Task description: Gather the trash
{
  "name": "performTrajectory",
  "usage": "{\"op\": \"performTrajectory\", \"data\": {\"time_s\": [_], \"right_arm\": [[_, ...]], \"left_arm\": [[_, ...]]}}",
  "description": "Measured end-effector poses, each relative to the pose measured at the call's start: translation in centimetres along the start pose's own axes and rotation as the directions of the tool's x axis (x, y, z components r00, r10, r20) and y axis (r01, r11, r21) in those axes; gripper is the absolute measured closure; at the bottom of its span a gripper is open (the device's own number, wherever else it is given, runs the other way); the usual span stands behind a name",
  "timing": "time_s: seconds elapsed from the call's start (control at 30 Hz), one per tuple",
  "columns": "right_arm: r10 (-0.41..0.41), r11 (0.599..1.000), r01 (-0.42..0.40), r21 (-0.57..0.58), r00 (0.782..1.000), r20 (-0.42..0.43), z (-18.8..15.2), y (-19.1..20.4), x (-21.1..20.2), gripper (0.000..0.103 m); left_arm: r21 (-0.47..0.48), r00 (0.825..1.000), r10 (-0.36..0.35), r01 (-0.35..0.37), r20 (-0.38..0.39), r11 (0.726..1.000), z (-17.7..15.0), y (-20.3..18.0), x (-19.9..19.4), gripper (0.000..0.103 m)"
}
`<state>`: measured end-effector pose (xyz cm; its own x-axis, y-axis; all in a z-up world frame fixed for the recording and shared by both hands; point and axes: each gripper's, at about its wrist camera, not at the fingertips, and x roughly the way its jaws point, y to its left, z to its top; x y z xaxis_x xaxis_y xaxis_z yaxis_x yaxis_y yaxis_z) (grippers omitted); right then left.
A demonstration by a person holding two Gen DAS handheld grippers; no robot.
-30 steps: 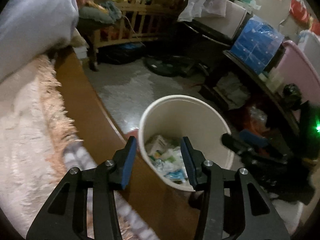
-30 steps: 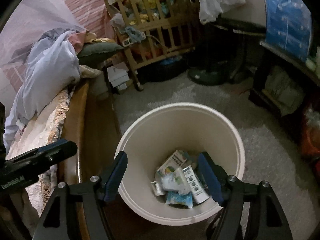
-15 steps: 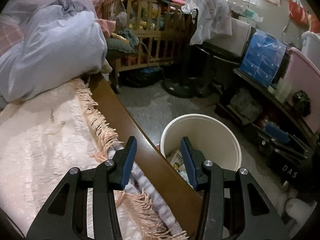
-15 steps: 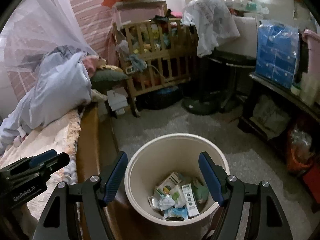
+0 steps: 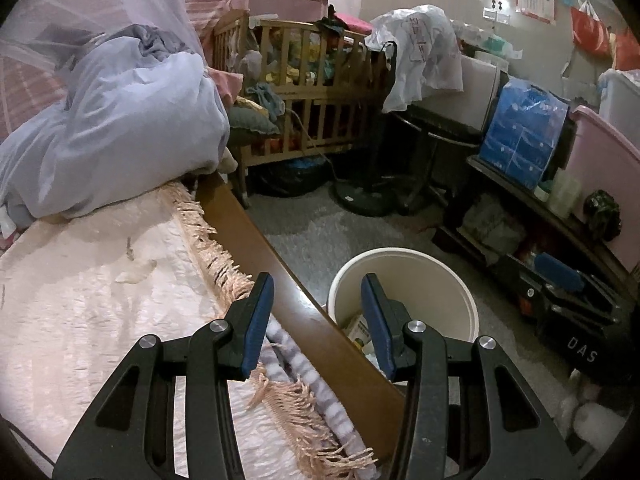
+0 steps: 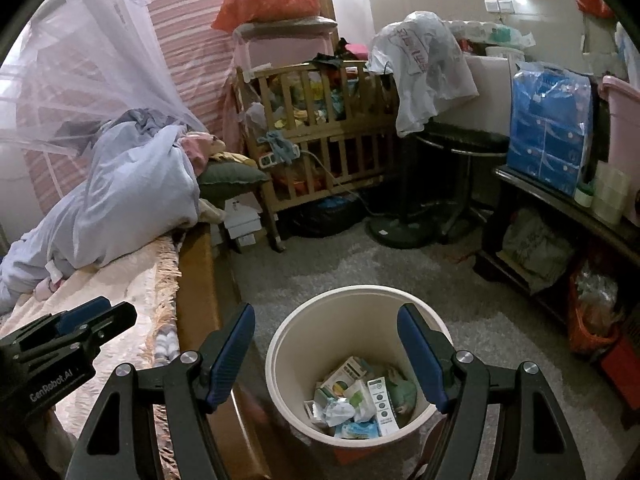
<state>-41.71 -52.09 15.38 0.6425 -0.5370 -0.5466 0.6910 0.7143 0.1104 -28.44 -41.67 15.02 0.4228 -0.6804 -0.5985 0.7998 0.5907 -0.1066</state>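
Observation:
A cream round bin [image 6: 356, 308] stands on the floor beside the bed and also shows in the left wrist view [image 5: 404, 268]. Inside it lies trash [image 6: 356, 396]: small boxes, crumpled tissue and wrappers. My right gripper [image 6: 332, 356] is open and empty, raised above the bin. My left gripper [image 5: 316, 324] is open and empty, above the bed's wooden edge [image 5: 256, 248]. The left gripper also shows at the left of the right wrist view [image 6: 84, 320].
A bed with a fringed pink cover [image 5: 100, 288] and a blue bundle of bedding [image 5: 120, 120] lies to the left. A wooden crib [image 6: 320, 120], a fan base [image 6: 400, 228] and a low dark shelf [image 6: 560, 204] with a blue pack surround the grey floor [image 6: 328, 264].
Both grippers have risen and pulled back from the bin, which now looks smaller and lower. The left gripper has moved left over the bed edge. Both stay open.

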Motion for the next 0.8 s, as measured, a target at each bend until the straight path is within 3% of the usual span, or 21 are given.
{"op": "performTrajectory", "data": {"time_s": [0.8], "right_arm": [[0.002,1.0,-0.002,-0.016,1.0,0.013,0.4,1.1,-1.4,0.031]], "left_arm": [[0.009,0.999,-0.003,0.003,0.045,1.0,0.1,0.2,-1.9,0.059]]}}
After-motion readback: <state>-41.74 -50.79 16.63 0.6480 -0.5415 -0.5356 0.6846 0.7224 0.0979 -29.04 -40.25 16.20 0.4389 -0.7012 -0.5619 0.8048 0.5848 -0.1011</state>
